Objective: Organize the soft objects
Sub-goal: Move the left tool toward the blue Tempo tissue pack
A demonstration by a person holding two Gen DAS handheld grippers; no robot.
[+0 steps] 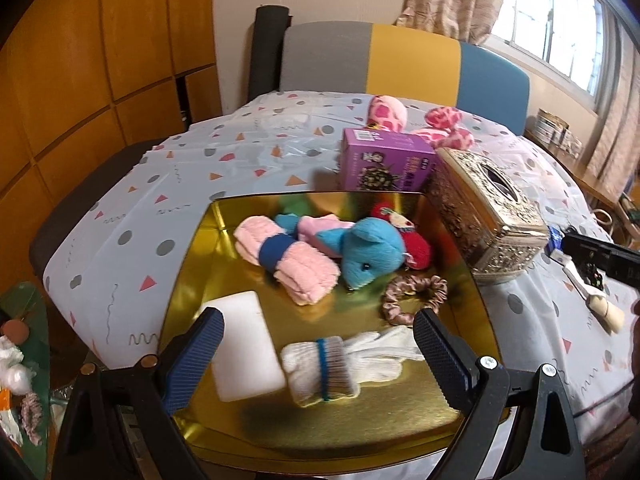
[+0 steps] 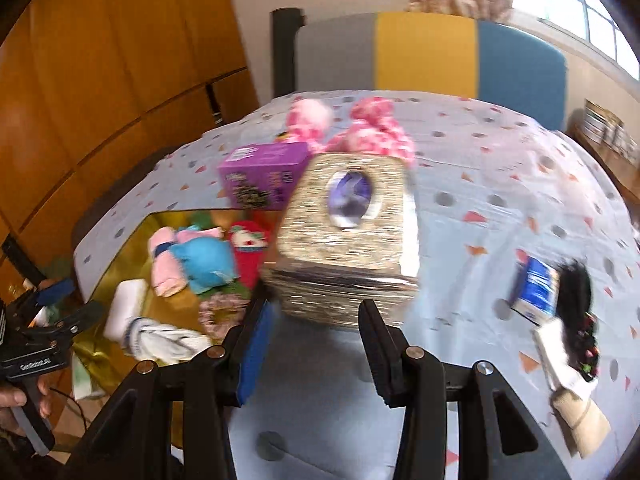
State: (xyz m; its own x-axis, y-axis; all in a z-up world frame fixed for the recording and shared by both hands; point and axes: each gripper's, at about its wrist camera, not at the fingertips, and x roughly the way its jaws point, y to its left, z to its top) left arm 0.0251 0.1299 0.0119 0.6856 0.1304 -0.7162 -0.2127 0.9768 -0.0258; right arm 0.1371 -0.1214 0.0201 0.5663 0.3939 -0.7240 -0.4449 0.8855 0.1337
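Evidently most of the soft things already sit on the gold tray [image 1: 192, 280], so the step in hand looks like fetching what is left. Taking the tray as the landmark and going from its left side: the left gripper [image 1: 318, 340] hovers over the tray's near edge with its jaws spread wide and nothing between them. Just beyond its fingertips lie the white sponge block [image 1: 244, 344] and the rolled white gloves [image 1: 344, 360]; farther in are the pink rolled towel [image 1: 284, 256], the blue plush [image 1: 368, 254], the red plush [image 1: 416, 246] and the scrunchie [image 1: 412, 296]. Beyond the tray's far edge stands the purple box [image 1: 386, 160], and behind that lies the pink spotted plush [image 1: 436, 124], off the tray and well apart from both grippers. To the tray's right, the right gripper [image 2: 316, 320] is part-open and empty, pointed at the ornate tissue box [image 2: 348, 240], which sits touching the tray's right edge.

To do this well, I judge the right gripper should rise over the tissue box rather than push through it, open fully, and pinch the pink plush at a narrow limb so the stuffing does not squeeze out of the grip.
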